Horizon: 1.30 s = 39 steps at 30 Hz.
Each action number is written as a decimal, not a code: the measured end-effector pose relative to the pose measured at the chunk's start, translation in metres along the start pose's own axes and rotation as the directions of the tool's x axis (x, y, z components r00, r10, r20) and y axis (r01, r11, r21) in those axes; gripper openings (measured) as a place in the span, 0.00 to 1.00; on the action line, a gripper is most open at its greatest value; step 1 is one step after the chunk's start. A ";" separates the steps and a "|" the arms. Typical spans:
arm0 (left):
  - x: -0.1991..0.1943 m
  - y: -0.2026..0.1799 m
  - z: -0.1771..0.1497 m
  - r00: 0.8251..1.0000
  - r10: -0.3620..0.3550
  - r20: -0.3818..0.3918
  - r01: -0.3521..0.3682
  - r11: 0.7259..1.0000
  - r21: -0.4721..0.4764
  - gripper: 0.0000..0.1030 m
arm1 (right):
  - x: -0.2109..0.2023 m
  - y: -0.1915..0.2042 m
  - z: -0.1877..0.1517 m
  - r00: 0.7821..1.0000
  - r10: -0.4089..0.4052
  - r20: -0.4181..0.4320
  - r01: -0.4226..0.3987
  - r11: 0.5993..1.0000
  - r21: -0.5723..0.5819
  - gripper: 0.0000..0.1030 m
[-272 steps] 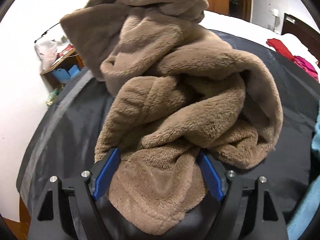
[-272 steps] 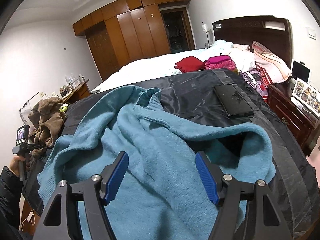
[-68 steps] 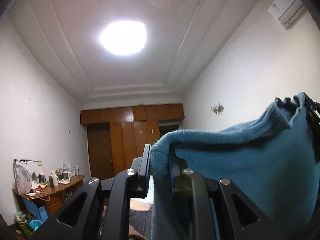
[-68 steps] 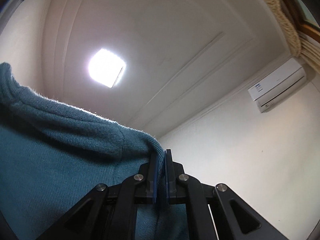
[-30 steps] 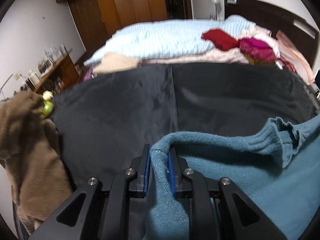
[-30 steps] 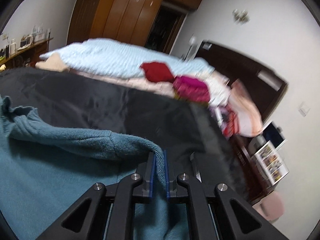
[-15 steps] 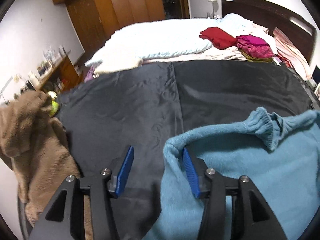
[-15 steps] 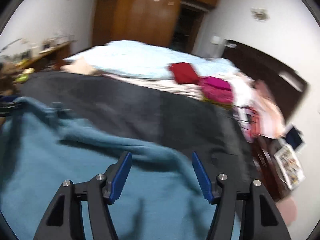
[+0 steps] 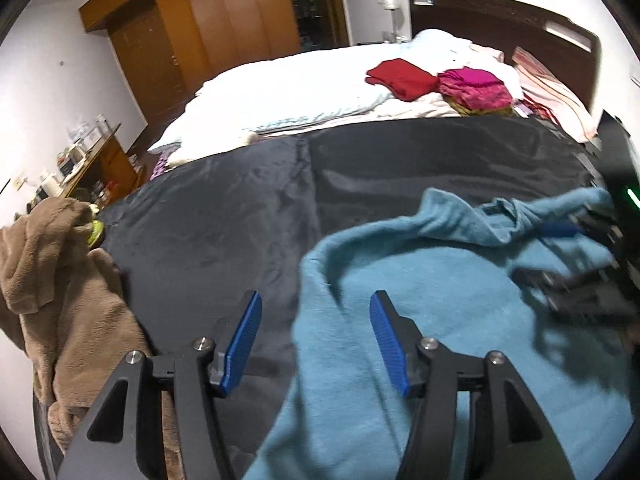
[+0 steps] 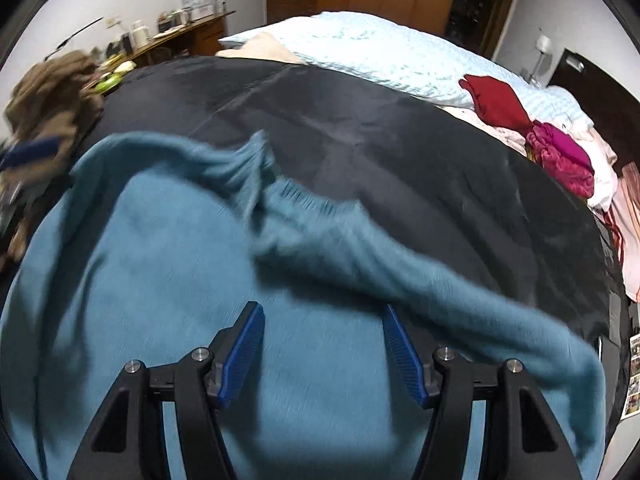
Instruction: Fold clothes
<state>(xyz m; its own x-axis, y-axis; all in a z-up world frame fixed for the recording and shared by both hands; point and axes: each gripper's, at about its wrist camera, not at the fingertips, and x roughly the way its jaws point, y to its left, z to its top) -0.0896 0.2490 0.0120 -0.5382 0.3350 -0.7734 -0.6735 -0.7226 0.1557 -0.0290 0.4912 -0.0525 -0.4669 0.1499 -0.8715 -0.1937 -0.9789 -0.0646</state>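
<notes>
Starting at your left, the crumpled brown fleece garment lies heaped at the edge of the black cover on the bed, not yet folded. Your left gripper has its jaws still opening, one edge of the teal knitted sweater between them but unpressed. That sweater lies spread and rumpled on the cover, no fold made. Your right gripper hovers above it, jaws apart, empty. Nearly everything remains ahead, I judge.
</notes>
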 end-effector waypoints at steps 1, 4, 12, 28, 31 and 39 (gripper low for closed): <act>0.003 -0.002 -0.001 1.000 -0.008 -0.004 0.008 1.000 0.002 0.59 | 0.003 -0.006 0.007 1.000 -0.001 0.007 0.001 1.000 0.023 0.62; 0.014 -0.004 -0.003 1.000 -0.015 -0.021 0.015 1.000 0.004 0.59 | 0.013 -0.025 0.027 1.000 -0.004 0.025 0.001 0.994 0.105 0.62; 0.024 0.014 -0.012 0.998 -0.003 -0.063 0.001 0.999 -0.039 0.59 | 0.012 -0.033 0.034 0.997 -0.047 0.059 0.039 0.991 0.128 0.62; -0.139 0.029 -0.124 0.997 -0.047 0.069 0.049 0.998 -0.031 0.72 | -0.143 0.042 -0.098 0.964 0.223 0.145 -0.217 0.975 -0.055 0.63; -0.161 0.020 -0.150 0.995 -0.062 0.081 0.063 0.998 -0.003 0.75 | -0.159 0.054 -0.123 0.935 0.335 0.117 -0.328 0.942 -0.068 0.63; -0.192 0.014 -0.200 0.990 -0.102 0.093 0.103 0.995 -0.012 0.75 | -0.173 0.113 -0.188 0.789 0.614 -0.025 -0.613 0.783 -0.100 0.63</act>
<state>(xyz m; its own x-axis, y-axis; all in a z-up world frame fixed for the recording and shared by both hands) 0.1055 0.0534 0.0401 -0.5116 0.4615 -0.7247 -0.7193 -0.6914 0.0675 0.1927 0.3289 -0.0002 -0.4661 -0.4865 -0.7390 0.2205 -0.8727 0.4355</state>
